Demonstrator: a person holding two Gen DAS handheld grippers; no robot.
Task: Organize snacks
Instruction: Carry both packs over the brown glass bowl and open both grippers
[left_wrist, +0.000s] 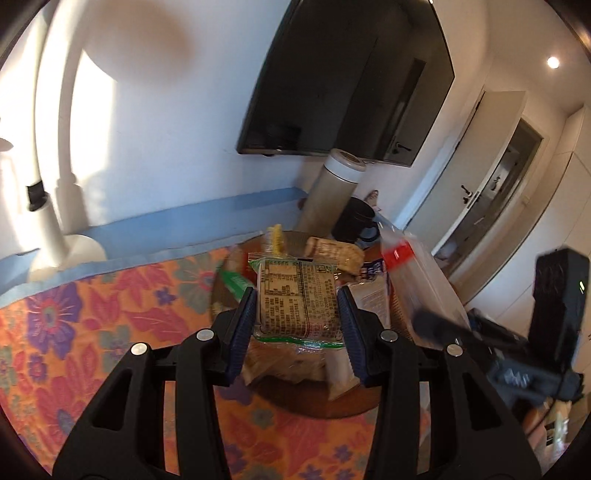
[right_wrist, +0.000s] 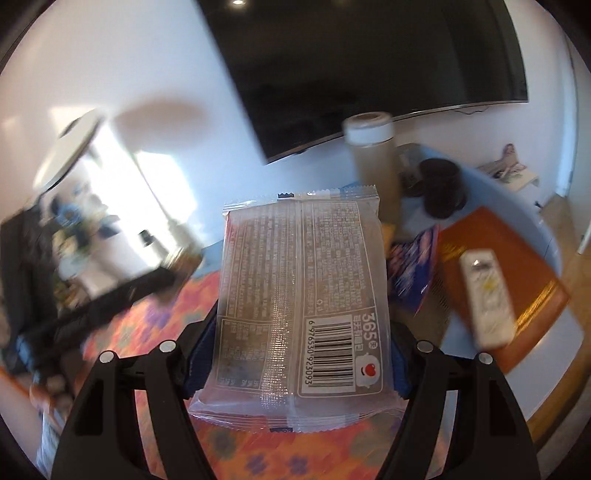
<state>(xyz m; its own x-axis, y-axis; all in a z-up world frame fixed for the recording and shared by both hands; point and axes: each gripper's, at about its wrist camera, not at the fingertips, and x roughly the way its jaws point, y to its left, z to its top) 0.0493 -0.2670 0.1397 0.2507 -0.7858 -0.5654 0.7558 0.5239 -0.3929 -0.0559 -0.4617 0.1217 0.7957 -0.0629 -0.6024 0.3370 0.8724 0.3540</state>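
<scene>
Blue-padded fingers of the left gripper pinch a green-edged snack packet at frame centre, above a round tray of snacks. Right gripper clamps a clear barcoded packet over the floral counter.

Orange floral cloth with pink leaves and purple blooms over a pale blue surface; green-edged tan packet with dark print; translucent grey packet, white barcode; blue-padded black fingers.
</scene>
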